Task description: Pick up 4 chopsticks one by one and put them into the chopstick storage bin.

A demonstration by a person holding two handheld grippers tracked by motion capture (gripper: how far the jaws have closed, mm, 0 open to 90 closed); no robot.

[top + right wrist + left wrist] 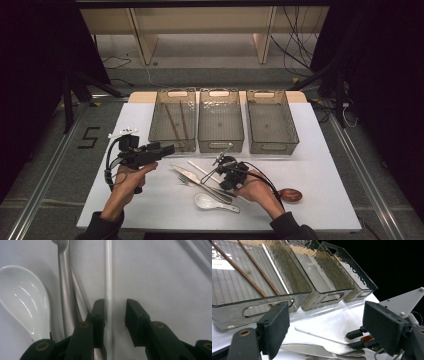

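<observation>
Both forearms enter at the near edge of the desk (320, 150). Held level above the desk, the left claw (167, 148) points toward the left bin (172, 120) with its jaws released, wide apart and holding nothing. Tilted steeply down just in front of the middle bin (220, 120), the right claw (113, 315) straddles the white chopstick (108, 277). One pad lies against the stick and the other stands clear of it, so no grip is made. The white chopstick is a thin, glossy, straight rod lying flat on the desk, beside a knife (192, 176) and a fork (187, 180), with a white spoon (210, 201) nearer the person. Two brown chopsticks (177, 121) lie in the left bin. A brown spoon (290, 195) beside the right hand (257, 191) is partly hidden by it.
</observation>
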